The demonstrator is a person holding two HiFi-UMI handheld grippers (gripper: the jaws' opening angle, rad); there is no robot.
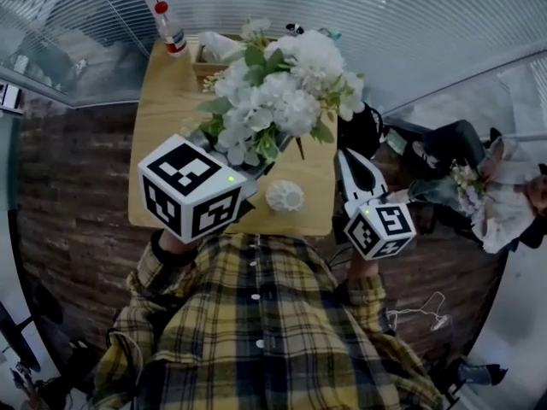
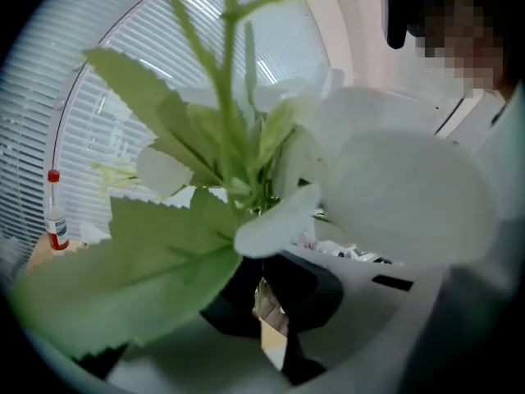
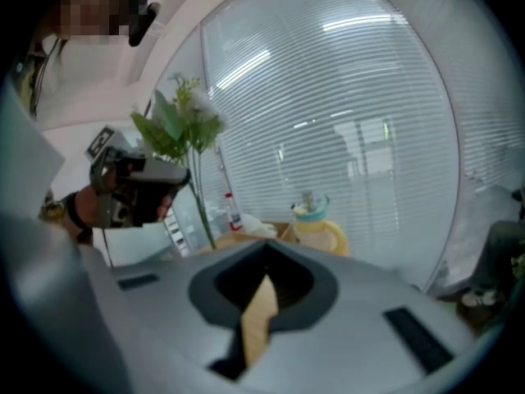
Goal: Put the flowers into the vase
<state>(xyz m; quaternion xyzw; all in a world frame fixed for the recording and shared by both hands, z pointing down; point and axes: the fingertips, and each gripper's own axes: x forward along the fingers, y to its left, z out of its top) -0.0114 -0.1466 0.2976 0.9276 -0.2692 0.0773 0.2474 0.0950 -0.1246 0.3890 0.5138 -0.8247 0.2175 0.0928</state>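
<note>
My left claw (image 2: 267, 302) is clamped tight on the stems of the white flowers (image 1: 278, 92), held above the table (image 1: 162, 118) near the white vase (image 1: 285, 196); my right claw (image 3: 262, 298) is closed, empty

head: down onto table (image 1: 159, 120) | left gripper view: flowers (image 2: 271, 189) close | right gripper view: flowers farther
</note>
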